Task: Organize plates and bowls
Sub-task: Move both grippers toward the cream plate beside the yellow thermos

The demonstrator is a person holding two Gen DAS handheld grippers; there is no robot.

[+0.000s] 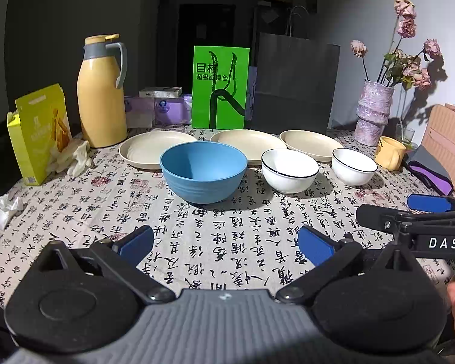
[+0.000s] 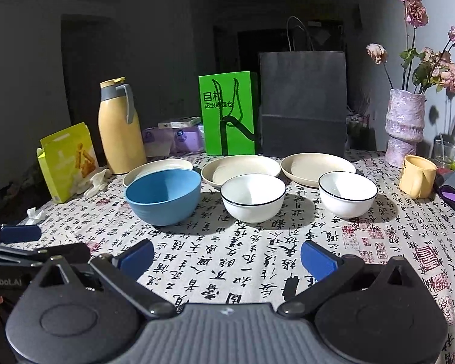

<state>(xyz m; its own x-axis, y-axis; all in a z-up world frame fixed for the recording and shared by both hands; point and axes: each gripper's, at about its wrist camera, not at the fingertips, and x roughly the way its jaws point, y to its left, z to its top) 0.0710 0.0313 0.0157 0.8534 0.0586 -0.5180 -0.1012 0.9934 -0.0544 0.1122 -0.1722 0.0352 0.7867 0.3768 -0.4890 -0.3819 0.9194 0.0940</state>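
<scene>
Spread with a calligraphy-print tablecloth [image 2: 227, 261], with a black paper bag [image 2: 303, 103], green box [image 2: 227, 115] and yellow flask [image 2: 121, 127] lined up along its far edge. Set in a row just in front of those, three cream plates [image 2: 242, 166] [image 2: 315, 163] [image 1: 154, 148], and nearer still a blue bowl [image 2: 163, 197] toward the left, overlapping the left plate in view, then two white bowls [image 2: 253, 197] [image 2: 347, 192] toward the right, each standing apart from the others. Held low over the near edge, both empty with blue pads spread wide: left gripper [image 1: 226, 244] and right gripper [image 2: 227, 257], well short of the bowls.
</scene>
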